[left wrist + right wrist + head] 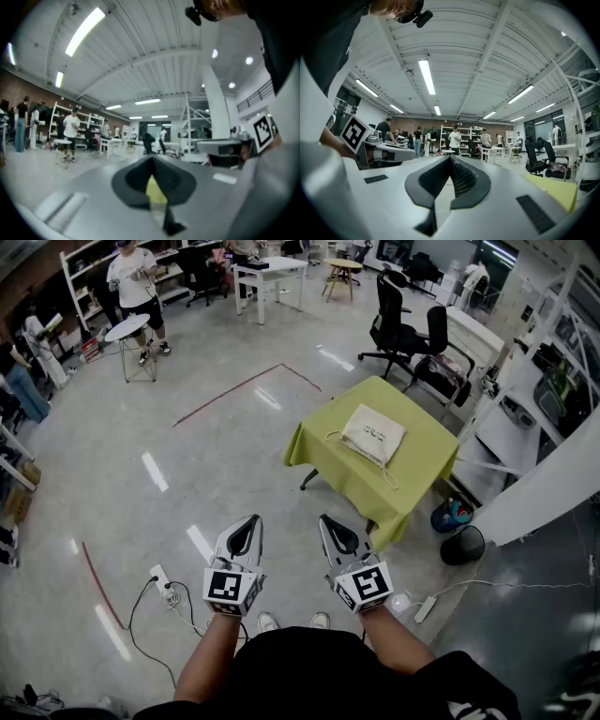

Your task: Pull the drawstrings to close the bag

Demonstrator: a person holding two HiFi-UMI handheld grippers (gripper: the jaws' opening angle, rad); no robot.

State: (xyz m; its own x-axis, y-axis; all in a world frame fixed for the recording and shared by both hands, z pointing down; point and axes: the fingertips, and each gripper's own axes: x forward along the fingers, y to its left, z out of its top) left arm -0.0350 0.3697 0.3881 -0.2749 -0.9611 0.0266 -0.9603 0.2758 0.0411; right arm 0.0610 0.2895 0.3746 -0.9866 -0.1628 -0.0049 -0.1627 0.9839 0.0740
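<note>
Bag [373, 434] flat on table [427, 460], long axis diag to table edges, mouth + drawstrings [393, 480] twd near edge. L gripper [252, 521], R gripper [325, 521]: both jaws closed, empty, well short of table.

A big open lab-cum-workshop: a polished grey floor [187, 456] marked with red tape [239, 387], metal shelving [84, 282] against a brick wall [440, 123], white work tables [267, 273], rolling office chairs [394, 324], a power strip [161, 582] trailing cables, strip lights [426, 77] overhead, and several people [136, 287] at separate stations.
</note>
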